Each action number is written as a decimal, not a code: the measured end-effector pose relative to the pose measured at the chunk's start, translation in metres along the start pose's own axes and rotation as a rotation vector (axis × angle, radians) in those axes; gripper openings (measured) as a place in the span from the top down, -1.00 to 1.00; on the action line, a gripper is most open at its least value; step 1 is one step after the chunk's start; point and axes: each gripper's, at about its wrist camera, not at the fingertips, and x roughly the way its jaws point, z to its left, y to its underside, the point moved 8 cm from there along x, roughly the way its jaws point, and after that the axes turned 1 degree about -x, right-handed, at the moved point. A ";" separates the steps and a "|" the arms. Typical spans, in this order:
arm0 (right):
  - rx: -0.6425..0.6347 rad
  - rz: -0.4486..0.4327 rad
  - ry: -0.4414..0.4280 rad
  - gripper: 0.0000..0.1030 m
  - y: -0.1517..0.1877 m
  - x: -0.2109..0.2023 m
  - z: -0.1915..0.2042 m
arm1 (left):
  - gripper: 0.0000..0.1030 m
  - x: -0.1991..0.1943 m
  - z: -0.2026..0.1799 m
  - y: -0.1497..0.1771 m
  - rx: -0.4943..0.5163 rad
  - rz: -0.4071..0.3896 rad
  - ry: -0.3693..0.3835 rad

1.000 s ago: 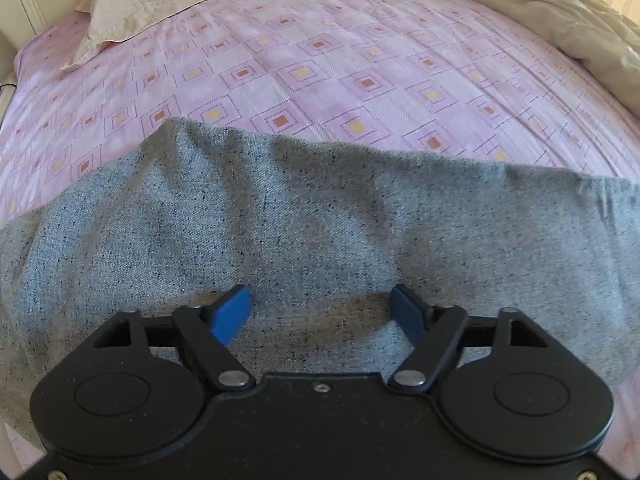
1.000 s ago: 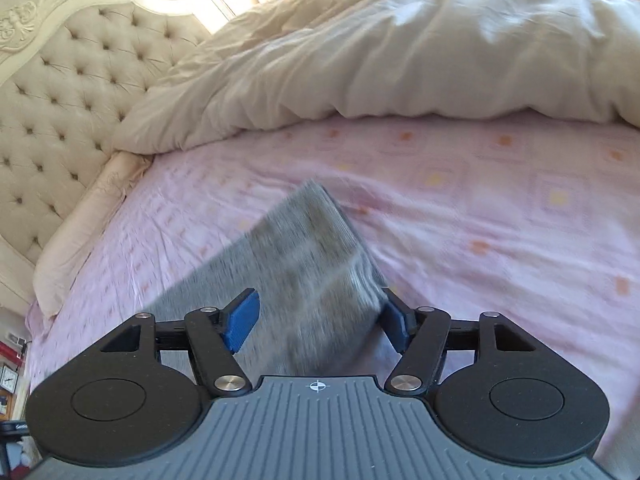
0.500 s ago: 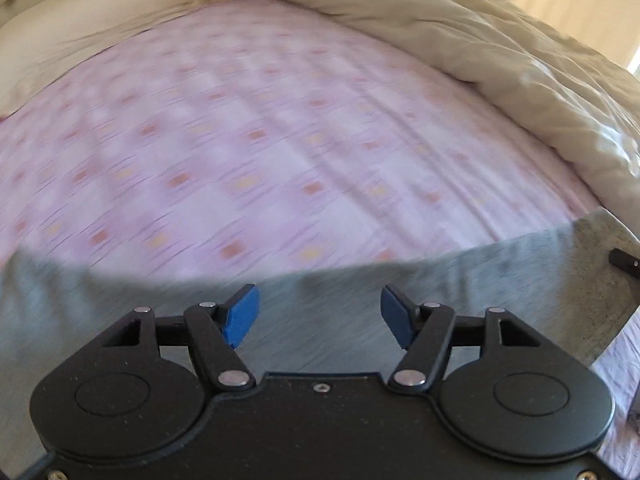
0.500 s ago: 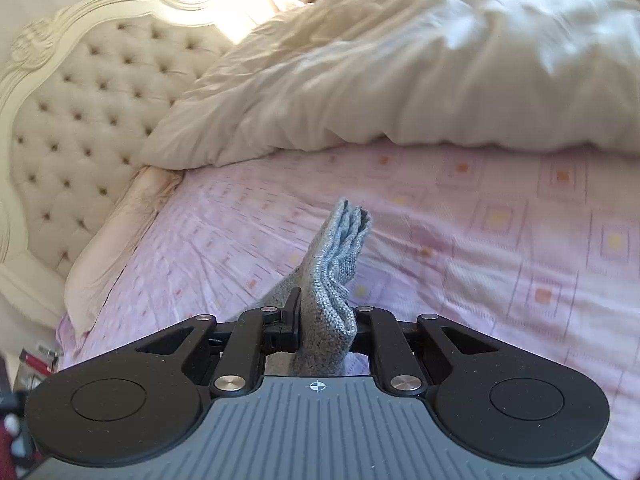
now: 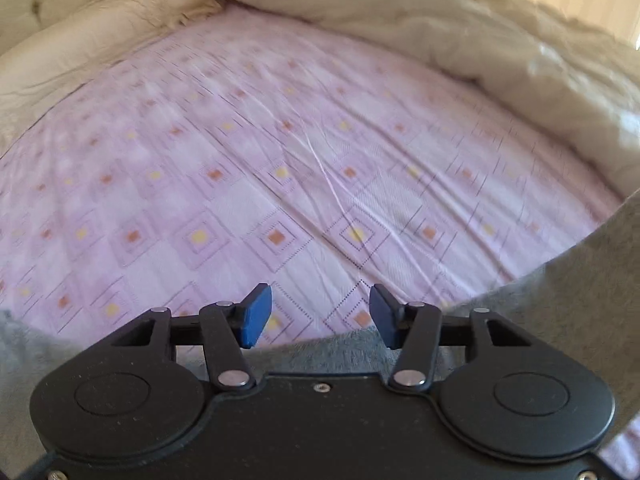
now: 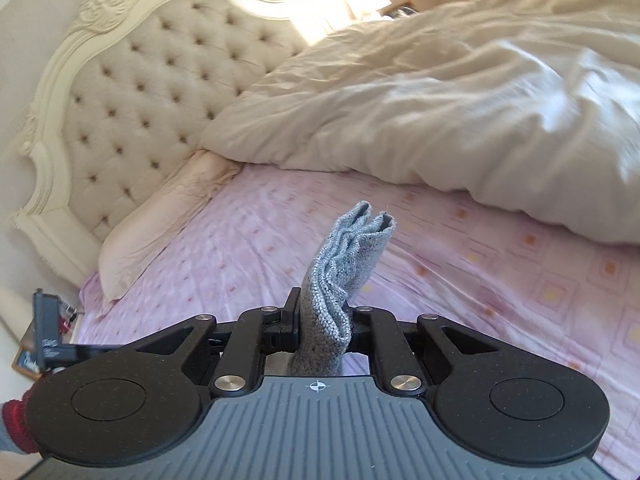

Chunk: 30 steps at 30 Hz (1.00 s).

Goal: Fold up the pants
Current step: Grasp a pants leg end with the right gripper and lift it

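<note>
The grey pants are pinched in a bunched fold between the closed jaws of the right gripper, lifted above the pink patterned sheet, their lower part hidden behind it. The left gripper has just been closing, nothing between its blue pads; grey cloth lies below it. No writing is legible.
</note>
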 end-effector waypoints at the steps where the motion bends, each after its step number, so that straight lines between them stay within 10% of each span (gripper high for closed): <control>1: -0.011 0.000 -0.006 0.73 -0.002 0.000 0.004 | -0.14 -0.009 0.001 0.005 -0.007 -0.001 0.013; 9: -0.087 0.030 -0.027 0.73 -0.006 0.004 0.038 | -0.15 -0.018 -0.010 0.104 -0.007 0.226 0.072; 13: -0.125 0.064 -0.068 0.73 -0.006 0.009 0.068 | -0.18 -0.030 -0.031 0.124 0.167 0.196 0.071; 30: -0.429 0.359 -0.608 0.73 0.073 0.100 0.321 | -0.18 -0.061 0.110 0.079 -0.289 0.003 0.126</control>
